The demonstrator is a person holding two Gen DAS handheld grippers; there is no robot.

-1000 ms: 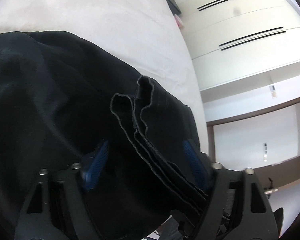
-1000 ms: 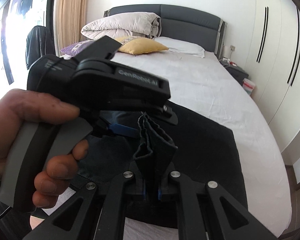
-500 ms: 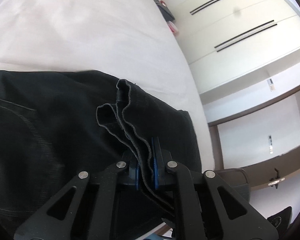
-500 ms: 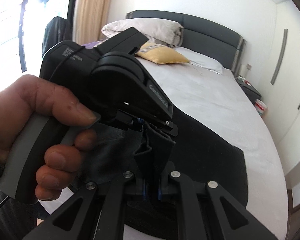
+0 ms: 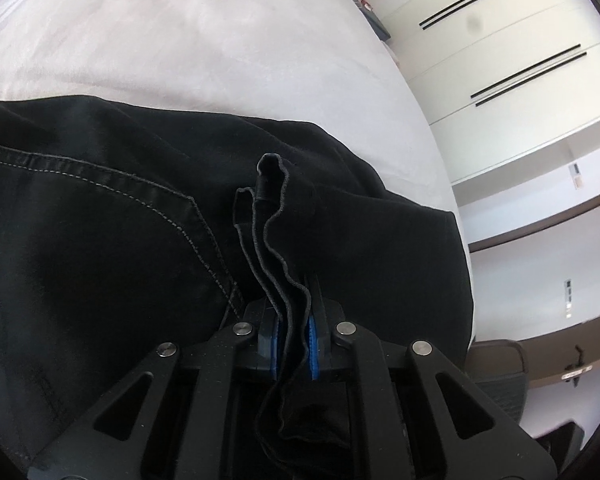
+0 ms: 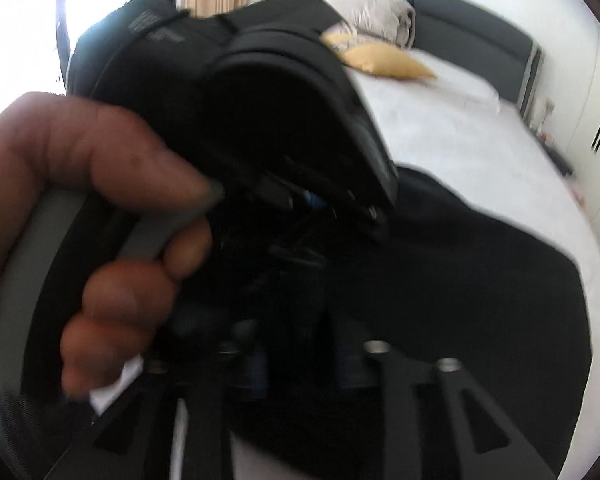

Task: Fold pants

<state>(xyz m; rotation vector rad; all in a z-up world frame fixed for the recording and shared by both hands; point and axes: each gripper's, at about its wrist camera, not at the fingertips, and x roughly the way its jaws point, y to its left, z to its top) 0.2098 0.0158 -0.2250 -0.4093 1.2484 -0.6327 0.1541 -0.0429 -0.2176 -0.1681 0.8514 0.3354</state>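
Observation:
Black pants (image 5: pixel 100 240) lie on the white bed (image 5: pixel 180 40). My left gripper (image 5: pixel 294 332) is shut on a stack of hem layers (image 5: pixel 276 240) that stands up between its blue pads (image 5: pixel 312 334). In the right wrist view the picture is blurred; my right gripper (image 6: pixel 300 372) has its jaws slightly parted with dark pants cloth (image 6: pixel 459 280) between them. The person's hand (image 6: pixel 80 200) with the left gripper's body (image 6: pixel 260 100) fills the view just ahead of it.
Pillows and a folded duvet (image 6: pixel 379 12) lie at the dark headboard (image 6: pixel 479 32). White wardrobe doors (image 5: pixel 499 60) line the far side of the bed. A nightstand (image 5: pixel 367 4) stands by the bed head.
My left gripper went from open to shut on the hem layers. My right gripper's jaws have parted from their tight grip, and the left hand has come closer to its camera.

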